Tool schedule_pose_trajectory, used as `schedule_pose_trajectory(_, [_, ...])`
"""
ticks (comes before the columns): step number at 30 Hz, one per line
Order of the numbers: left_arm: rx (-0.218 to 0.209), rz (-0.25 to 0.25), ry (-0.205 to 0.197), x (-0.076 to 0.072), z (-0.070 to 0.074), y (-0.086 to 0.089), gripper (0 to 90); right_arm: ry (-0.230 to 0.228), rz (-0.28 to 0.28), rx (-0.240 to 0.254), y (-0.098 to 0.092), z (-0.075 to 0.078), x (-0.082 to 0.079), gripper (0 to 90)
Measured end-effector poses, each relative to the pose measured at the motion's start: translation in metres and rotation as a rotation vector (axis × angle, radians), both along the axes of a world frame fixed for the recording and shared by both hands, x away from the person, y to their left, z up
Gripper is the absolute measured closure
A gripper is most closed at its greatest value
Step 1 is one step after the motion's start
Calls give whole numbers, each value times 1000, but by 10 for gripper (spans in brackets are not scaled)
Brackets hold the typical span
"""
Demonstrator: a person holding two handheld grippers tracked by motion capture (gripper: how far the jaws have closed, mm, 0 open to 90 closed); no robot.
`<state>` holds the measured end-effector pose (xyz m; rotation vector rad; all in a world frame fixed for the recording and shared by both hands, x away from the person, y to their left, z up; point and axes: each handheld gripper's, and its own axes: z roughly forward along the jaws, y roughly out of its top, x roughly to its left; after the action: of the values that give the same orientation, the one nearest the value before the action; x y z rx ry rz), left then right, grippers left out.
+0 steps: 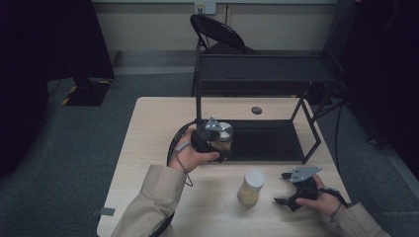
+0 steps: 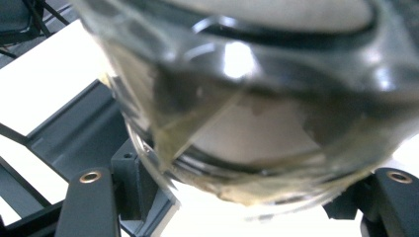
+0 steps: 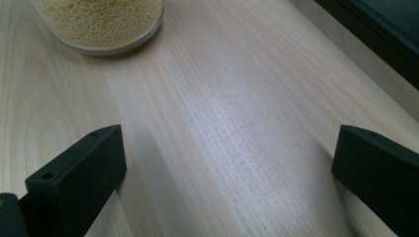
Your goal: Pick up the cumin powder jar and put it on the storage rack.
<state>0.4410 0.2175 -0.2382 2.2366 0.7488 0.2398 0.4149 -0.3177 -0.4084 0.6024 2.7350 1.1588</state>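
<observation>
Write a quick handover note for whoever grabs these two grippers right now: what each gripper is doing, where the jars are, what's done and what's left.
Left gripper: shut on the held jar, a glass jar with a metal lid, lifted off the table at the front left corner of the black rack.
Right gripper: open, empty, resting low over the table at the near right.
Second jar: white lid, filled with pale grains, standing on the table between the two hands.
Done: one jar picked up.
Left: probably set the held jar on the rack's lower shelf, then deal with the second jar; no jar is on the rack yet.
</observation>
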Motion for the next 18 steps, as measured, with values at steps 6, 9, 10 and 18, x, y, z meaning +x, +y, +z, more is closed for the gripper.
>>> schedule_pose_trajectory(6, [20,-11,-7,8,22,-7,311,1,-1,0,0,0,0,0])
schedule_pose_trajectory(9, [28,-14,-11,12,33,-11,310,1,-1,0,0,0,0,0])
schedule_pose_trajectory(10, [30,-13,-13,13,36,-12,310,1,-1,0,0,0,0,0])
schedule_pose_trajectory(18, [29,-19,-22,20,59,-17,310,1,0,-1,0,0,0,0])
